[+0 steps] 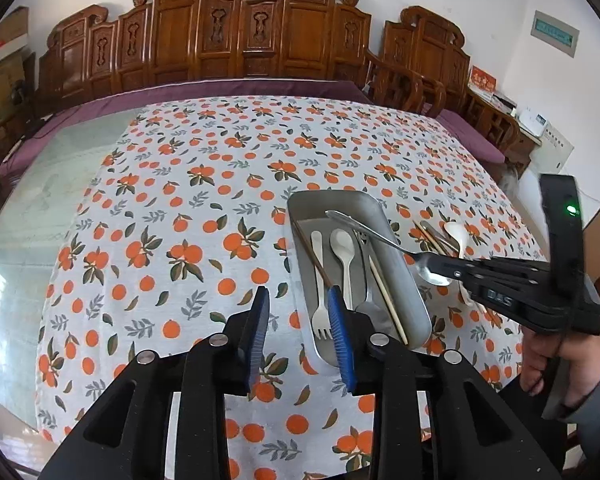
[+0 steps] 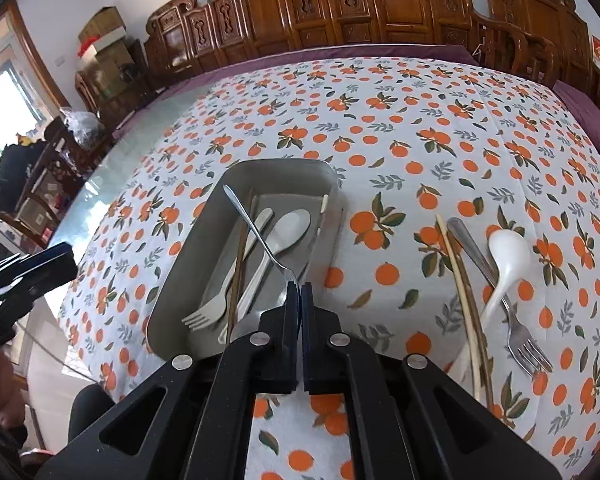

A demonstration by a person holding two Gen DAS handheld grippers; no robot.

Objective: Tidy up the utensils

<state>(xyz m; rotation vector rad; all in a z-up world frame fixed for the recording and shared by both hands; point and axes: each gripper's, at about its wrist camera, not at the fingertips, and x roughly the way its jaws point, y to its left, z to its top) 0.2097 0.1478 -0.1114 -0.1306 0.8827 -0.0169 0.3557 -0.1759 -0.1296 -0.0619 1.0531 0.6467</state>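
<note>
A metal tray (image 1: 332, 200) (image 2: 284, 168) lies on the orange-print cloth. It holds a white fork (image 1: 320, 304), a white spoon (image 1: 342, 246), a metal utensil and chopsticks. My right gripper (image 2: 300, 286) (image 1: 444, 269) is shut on the bowl end of a metal spoon (image 2: 256, 232) (image 1: 364, 227), whose handle reaches out above the tray. My left gripper (image 1: 299, 292) (image 2: 56, 264) hovers at the tray's near left corner, open, with nothing between its blue pads. To the right of the tray, chopsticks (image 2: 460, 280), a metal fork (image 2: 504, 308) and a white ceramic spoon (image 2: 506, 252) lie on the cloth.
Carved wooden chairs (image 1: 220, 40) line the far side of the table. Bare glass tabletop (image 1: 40, 200) shows left of the cloth, with a purple cover at the far edge. A person's hand (image 1: 556, 364) grips the right tool. Boxes and clutter (image 2: 100, 40) stand at the far left.
</note>
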